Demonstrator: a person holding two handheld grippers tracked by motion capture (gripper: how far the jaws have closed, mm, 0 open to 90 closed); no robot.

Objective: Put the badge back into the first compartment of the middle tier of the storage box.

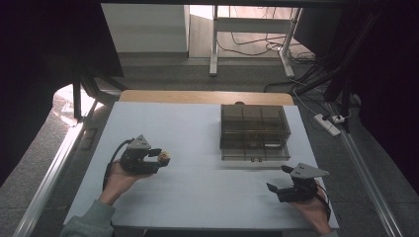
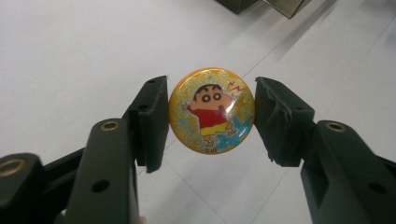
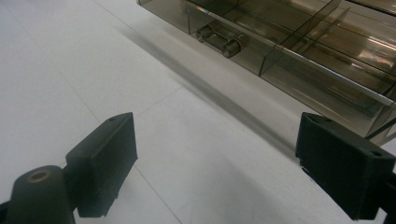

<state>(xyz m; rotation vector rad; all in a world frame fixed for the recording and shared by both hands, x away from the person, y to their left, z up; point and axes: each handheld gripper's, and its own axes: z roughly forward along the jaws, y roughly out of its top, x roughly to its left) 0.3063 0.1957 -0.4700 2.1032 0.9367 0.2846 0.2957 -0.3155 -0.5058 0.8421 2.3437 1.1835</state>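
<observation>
- Left gripper has a round cartoon badge pinched edge-on between its jaws, face toward its own camera. Makes sense to me: grabbing by the rim keeps the printed face clear and lets it be dropped flat or slid in somewhere.
- In the left gripper view the left jaw touches the rim; the right one looks right at it, maybe a sliver of gap, hard to call. The badge is off the table though, so I'd say it's clamped.
- Right gripper has its jaws wide apart with nothing between them, low over the near right of the table, facing the box.
- The box is a smoky clear organiser with dividers, sitting far right of centre. There's a little handle on its near front, so that looks like a drawer. My guess is the free gripper is parked there to pull it.
- Room: loads of bare table between the two grippers and in front of the box. The right gripper sits close to the table's right edge, so not much slack on that side.
</observation>
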